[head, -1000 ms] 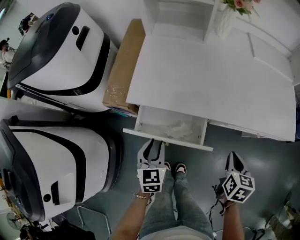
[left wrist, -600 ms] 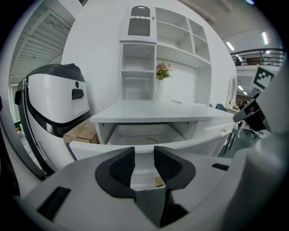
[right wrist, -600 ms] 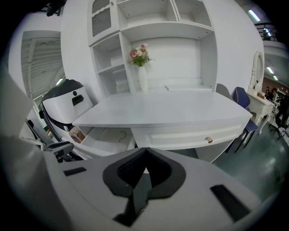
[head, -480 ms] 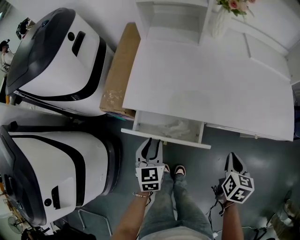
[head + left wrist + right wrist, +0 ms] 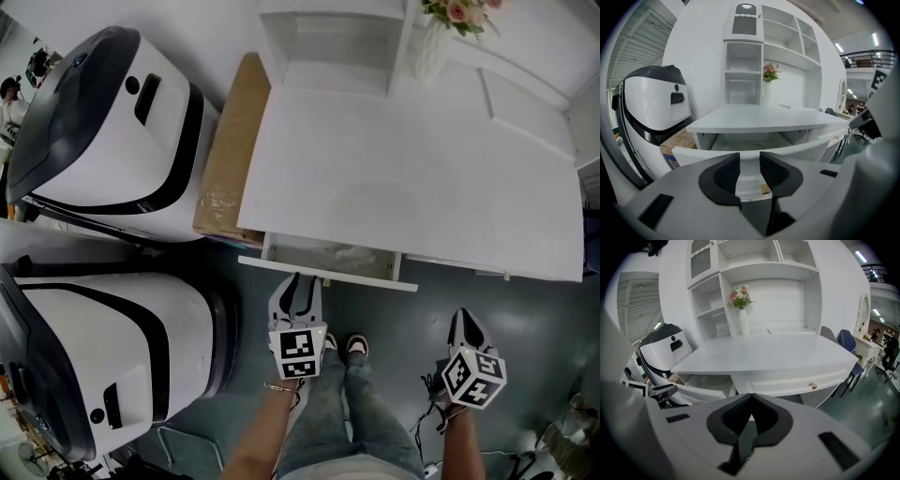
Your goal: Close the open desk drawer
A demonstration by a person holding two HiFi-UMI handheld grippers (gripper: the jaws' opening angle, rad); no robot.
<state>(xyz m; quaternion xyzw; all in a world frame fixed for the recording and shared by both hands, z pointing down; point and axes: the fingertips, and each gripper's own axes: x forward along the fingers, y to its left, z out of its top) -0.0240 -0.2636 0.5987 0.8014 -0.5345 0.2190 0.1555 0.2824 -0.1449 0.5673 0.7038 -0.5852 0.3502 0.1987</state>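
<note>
The white desk (image 5: 403,178) has its left drawer (image 5: 328,274) pulled out a short way, and a strip of its inside shows. My left gripper (image 5: 298,279) has its tips against the drawer's front panel (image 5: 693,154). Its jaws stand a little apart and hold nothing, and a small brass knob (image 5: 765,188) shows low in the gap. In the left gripper view the gripper (image 5: 750,158) faces the drawer head-on. My right gripper (image 5: 466,315) hangs shut over the floor, short of the desk's right part. In its own view the right gripper (image 5: 751,398) points at the desk, with the open drawer (image 5: 701,380) to its left.
Two big white-and-black machines (image 5: 103,122) (image 5: 94,347) stand at the left. A cardboard box (image 5: 230,155) leans between them and the desk. A vase of flowers (image 5: 436,37) sits at the desk's back. The person's shoes (image 5: 354,345) are under the drawer. A shut drawer with a brass knob (image 5: 813,386) is on the right.
The drawer has slid further into the desk, and less of its inside shows. My left gripper has moved forward with the front panel. The right gripper has stayed put.
</note>
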